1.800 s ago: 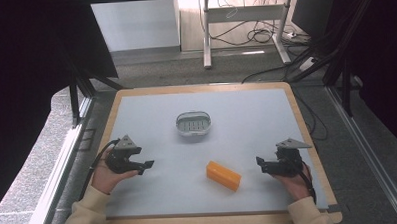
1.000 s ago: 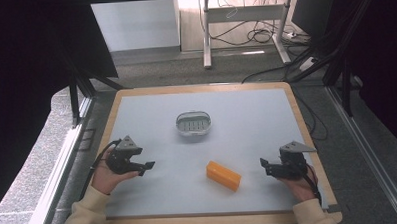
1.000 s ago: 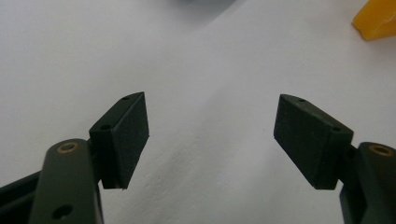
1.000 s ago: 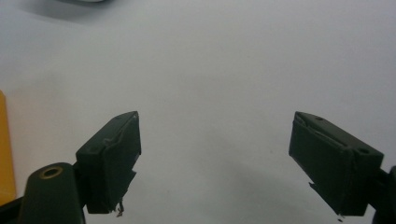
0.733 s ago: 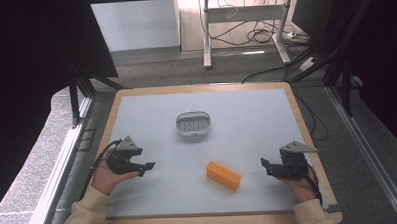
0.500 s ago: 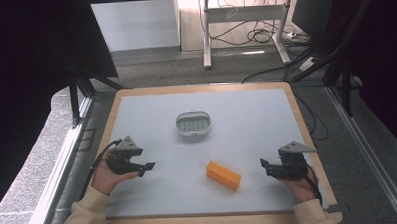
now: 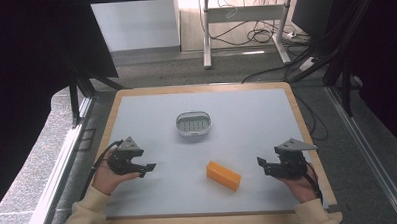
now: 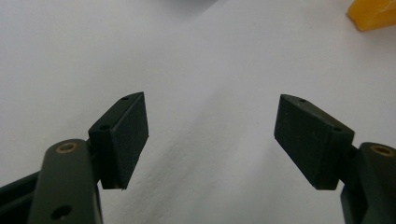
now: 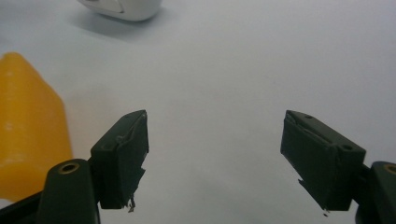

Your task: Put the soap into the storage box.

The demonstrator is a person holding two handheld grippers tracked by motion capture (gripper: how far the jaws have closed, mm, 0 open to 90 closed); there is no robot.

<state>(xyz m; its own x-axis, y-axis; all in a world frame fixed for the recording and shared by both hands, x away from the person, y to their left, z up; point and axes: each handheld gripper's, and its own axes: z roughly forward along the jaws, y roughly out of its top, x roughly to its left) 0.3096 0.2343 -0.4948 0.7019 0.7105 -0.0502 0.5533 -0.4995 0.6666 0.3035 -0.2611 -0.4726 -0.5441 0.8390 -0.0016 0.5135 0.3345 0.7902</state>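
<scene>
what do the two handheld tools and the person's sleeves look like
Both the left tool and the right tool are black, each topped by a grey three-cornered plate, with a black cable trailing back past the hand. The gripper views show flat rectangular black pads bolted to arms with brass-coloured rivets; the right tool's pads look frayed at the edges. The sleeves are cream-coloured.
</scene>
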